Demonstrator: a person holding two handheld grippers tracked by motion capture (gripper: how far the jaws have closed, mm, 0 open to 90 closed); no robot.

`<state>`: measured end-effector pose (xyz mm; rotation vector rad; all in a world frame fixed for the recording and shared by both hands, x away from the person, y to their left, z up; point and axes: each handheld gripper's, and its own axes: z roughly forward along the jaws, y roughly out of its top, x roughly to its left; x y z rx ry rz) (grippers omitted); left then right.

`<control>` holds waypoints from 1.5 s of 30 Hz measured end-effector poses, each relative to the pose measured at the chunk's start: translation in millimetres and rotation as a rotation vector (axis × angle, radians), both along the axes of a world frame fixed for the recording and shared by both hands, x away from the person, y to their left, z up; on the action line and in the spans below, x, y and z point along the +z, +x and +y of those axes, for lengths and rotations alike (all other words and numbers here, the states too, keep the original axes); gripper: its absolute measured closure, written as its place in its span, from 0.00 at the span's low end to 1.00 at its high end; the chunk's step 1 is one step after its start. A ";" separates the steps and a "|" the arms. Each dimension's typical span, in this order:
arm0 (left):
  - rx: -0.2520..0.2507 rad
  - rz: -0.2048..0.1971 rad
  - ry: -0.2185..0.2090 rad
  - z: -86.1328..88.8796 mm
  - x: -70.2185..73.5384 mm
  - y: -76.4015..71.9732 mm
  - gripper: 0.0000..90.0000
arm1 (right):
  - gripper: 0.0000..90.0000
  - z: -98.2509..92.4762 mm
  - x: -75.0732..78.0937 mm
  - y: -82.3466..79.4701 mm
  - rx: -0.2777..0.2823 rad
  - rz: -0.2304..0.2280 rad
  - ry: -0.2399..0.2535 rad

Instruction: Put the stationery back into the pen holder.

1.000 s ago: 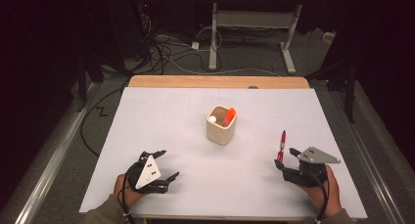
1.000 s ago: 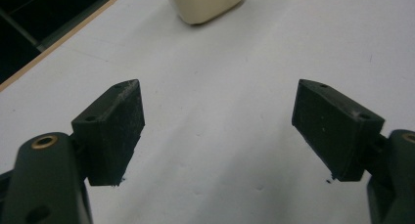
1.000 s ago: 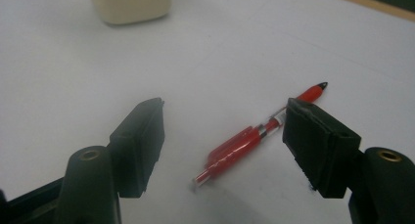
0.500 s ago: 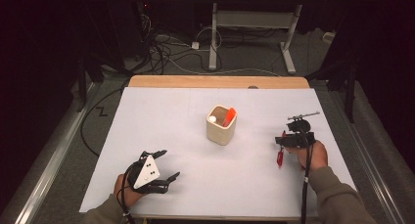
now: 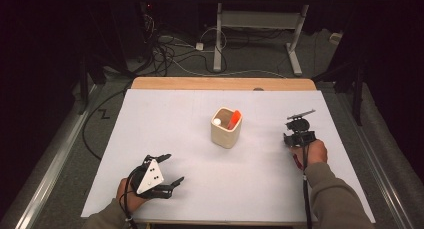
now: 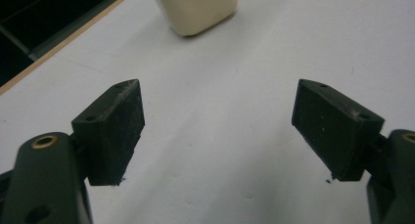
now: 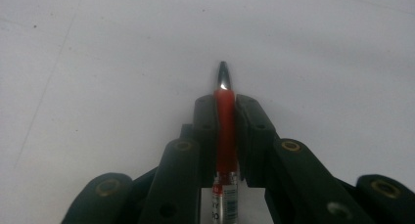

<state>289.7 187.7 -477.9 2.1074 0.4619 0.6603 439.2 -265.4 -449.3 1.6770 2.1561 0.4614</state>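
While its jaws have just been closing, the right gripper [image 7: 226,106] now clamps a red pen [image 7: 225,131] lengthwise, right of the cream cup [image 5: 226,127]. Nearer than the cup, to its left, the left gripper [image 5: 167,168] rests with jaws spread and nothing between them. Farther off, the cup stands upright mid-table [image 5: 175,109], holding an orange thing [image 5: 234,119].

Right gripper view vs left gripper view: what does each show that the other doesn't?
Right gripper view: jaws shut on a red pen, metal tip pointing ahead past them. Left gripper view: jaws wide apart with nothing between, and the base of the cream cup ahead. Both: the white table surface.
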 end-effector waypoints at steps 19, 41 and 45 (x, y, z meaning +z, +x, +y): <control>0.019 -0.013 -0.004 2.3 0.8 -0.3 0.22 | 0.90 -13.8 17.2 -31.3 0.083 -0.304 0.104; 0.037 -0.024 -0.019 4.6 3.1 0.8 0.22 | 0.90 -16.1 48.4 -74.3 0.178 -0.690 0.284; 0.044 -0.027 -0.012 5.0 2.9 1.0 0.22 | 0.90 -9.1 53.9 -76.4 0.206 -0.720 0.287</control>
